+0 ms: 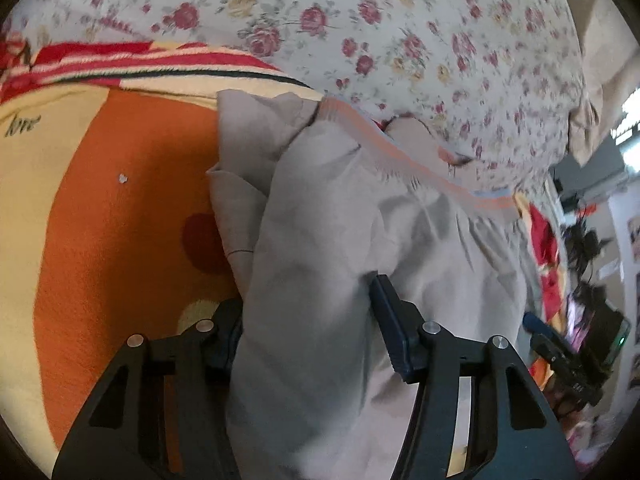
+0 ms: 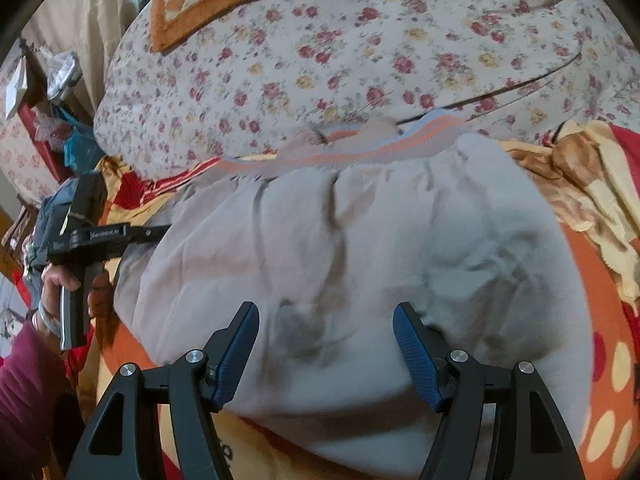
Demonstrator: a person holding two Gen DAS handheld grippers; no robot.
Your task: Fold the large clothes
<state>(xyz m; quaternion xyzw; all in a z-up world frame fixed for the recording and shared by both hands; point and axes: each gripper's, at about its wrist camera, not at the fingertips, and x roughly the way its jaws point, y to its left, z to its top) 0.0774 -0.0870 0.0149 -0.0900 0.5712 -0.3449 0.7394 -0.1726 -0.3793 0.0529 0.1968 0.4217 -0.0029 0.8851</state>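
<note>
left gripper (image 1: 308,320) clamps a thick fold of the pale grey elastic-waist garment (image 2: 360,248); right gripper (image 2: 326,344) hangs w/ jaws apart over it, on orange fleece blanket (image 1: 120,200).

Floral quilt (image 2: 360,60), orange blanket (image 1: 120,200) (patterned)

The word "love", in dark cursive, stands on the cream part of the orange blanket (image 1: 100,208) at the left of the left wrist view. Small print on the other gripper's (image 2: 156,231) black body is too blurred to read.
</note>
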